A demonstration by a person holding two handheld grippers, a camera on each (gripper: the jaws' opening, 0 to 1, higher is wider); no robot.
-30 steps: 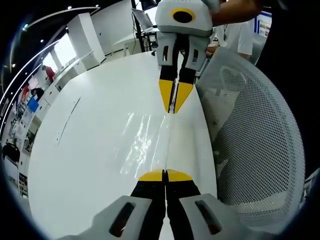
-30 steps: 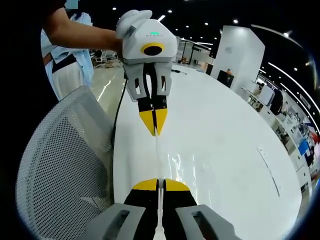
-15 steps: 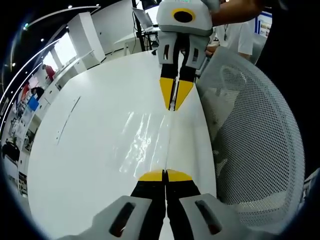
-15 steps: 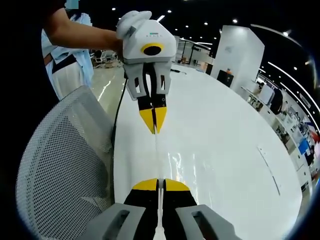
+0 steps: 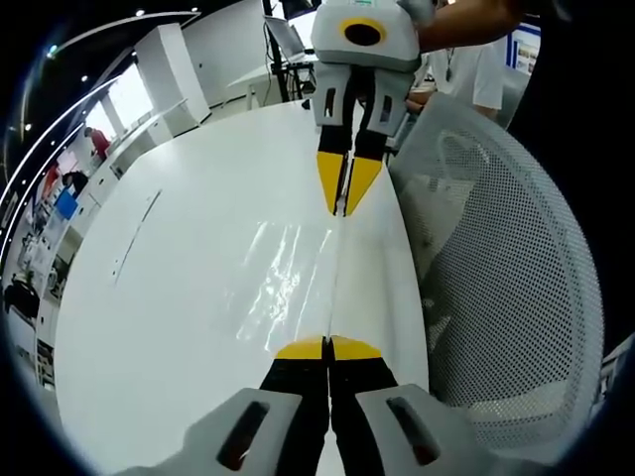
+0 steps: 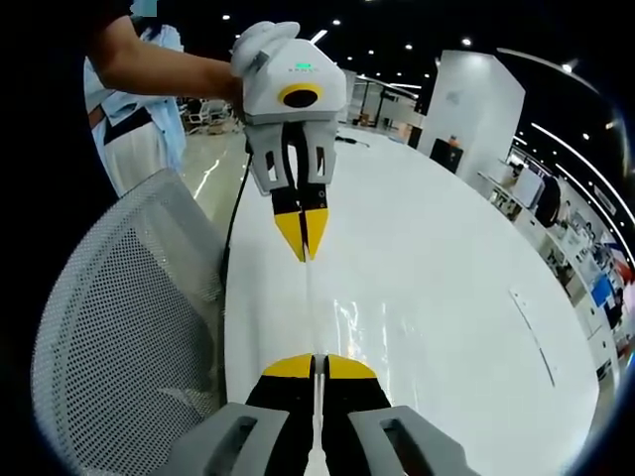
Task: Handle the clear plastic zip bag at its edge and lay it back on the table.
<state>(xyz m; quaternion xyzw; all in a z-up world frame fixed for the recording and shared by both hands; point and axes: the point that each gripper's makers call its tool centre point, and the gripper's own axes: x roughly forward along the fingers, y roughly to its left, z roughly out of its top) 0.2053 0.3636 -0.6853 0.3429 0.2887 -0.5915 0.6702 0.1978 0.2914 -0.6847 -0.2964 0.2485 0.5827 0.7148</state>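
Observation:
A clear plastic zip bag (image 5: pixel 288 278) hangs stretched between both grippers just above the white table (image 5: pixel 179 297), its top edge a thin taut line. My left gripper (image 5: pixel 327 347) is shut on one end of that edge. The right gripper (image 5: pixel 342 210) faces it from the far side, shut on the other end. In the right gripper view the bag (image 6: pixel 357 322) glints over the table; my right gripper (image 6: pixel 318 364) pinches the edge at the bottom, and the left gripper (image 6: pixel 303 256), held by a gloved hand (image 6: pixel 260 42), pinches it above.
A white mesh office chair (image 5: pixel 506 278) stands close against the table's edge, also seen as the chair (image 6: pixel 119 317) in the right gripper view. A person's arm and torso (image 6: pixel 139 89) are behind it. The table (image 6: pixel 456 278) stretches wide and bare beyond the bag.
The two grippers have drawn very slightly apart, with the bag's edge still taut between them. Nothing else has moved.

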